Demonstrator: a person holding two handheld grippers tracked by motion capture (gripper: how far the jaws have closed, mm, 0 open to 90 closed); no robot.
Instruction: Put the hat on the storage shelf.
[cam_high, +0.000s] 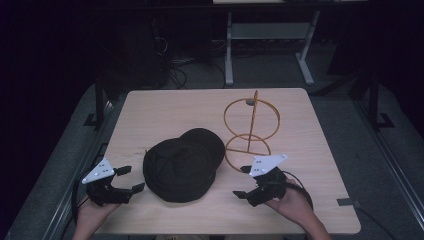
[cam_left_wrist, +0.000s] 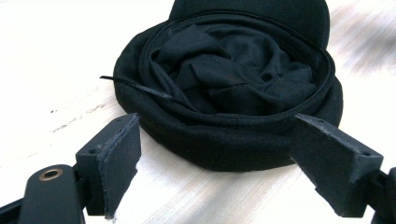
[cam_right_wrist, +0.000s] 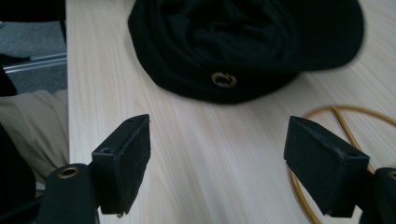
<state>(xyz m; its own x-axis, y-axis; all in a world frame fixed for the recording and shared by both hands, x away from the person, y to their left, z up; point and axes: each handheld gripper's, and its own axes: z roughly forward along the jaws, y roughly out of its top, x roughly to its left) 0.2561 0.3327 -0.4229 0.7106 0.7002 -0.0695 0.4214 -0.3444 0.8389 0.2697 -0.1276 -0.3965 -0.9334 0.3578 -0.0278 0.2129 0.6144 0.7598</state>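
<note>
Both grippers — left gripper (cam_high: 131, 179), right gripper (cam_high: 243, 182) — gaping, nothing held; that floppy black fabric cap (cam_high: 180, 167) could easily slip if pinched shallow.

The left hand (cam_high: 90, 212) is coming in from the bottom left, holding the left gripper (cam_high: 131, 179) low with its jaws standing wide apart and pointing rightward. The right hand (cam_high: 295, 202) is coming in from the bottom right, holding the right gripper (cam_high: 242, 182) with its jaws spread wide too, pointing leftward toward the other gripper.
</note>
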